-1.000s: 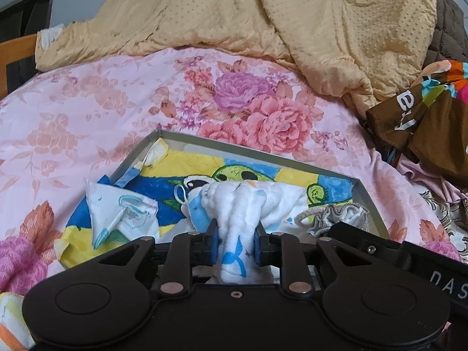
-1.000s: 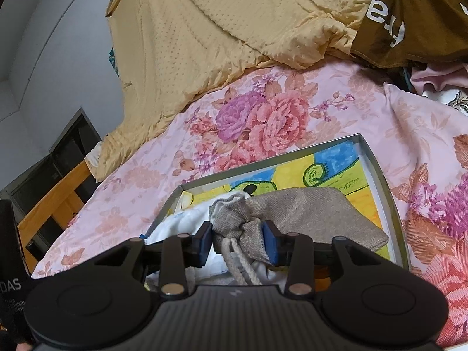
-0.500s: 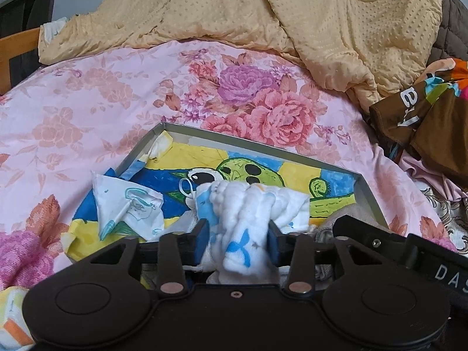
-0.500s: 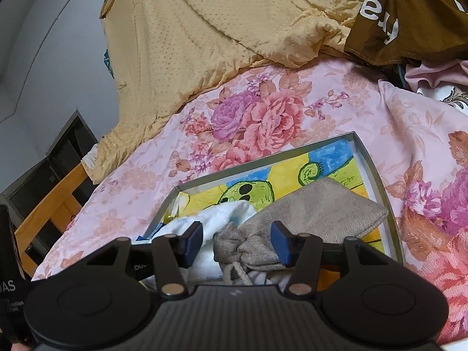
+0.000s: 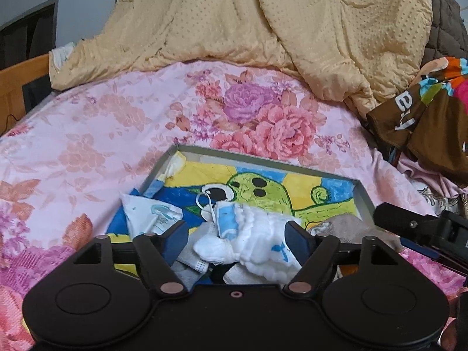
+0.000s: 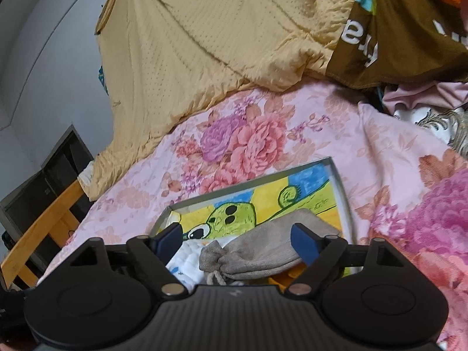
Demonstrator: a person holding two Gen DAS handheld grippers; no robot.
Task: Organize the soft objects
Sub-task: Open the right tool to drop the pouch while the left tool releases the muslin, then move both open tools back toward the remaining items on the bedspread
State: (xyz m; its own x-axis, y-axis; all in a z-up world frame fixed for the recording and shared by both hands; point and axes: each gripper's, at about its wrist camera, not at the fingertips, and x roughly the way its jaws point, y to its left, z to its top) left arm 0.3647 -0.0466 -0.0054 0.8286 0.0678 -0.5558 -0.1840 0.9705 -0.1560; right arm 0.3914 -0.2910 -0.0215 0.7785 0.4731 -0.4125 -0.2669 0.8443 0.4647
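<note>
A bedroom in a home. A bed fills most of both views, covered by a pink bedsheet [image 5: 96, 134] printed with large roses. A rumpled pale yellow quilt [image 5: 263, 26] with a dotted texture is heaped at the far side. Loose clothing [image 5: 430, 117] in brown and bright colours is piled at the right edge of the bed. A wooden bed frame [image 6: 41, 234] shows at the left, beside a plain grey wall [image 6: 49, 67]. A shallow tray [image 5: 364, 196] lined with a cartoon drawing lies on the sheet, holding small cloth items.
</note>
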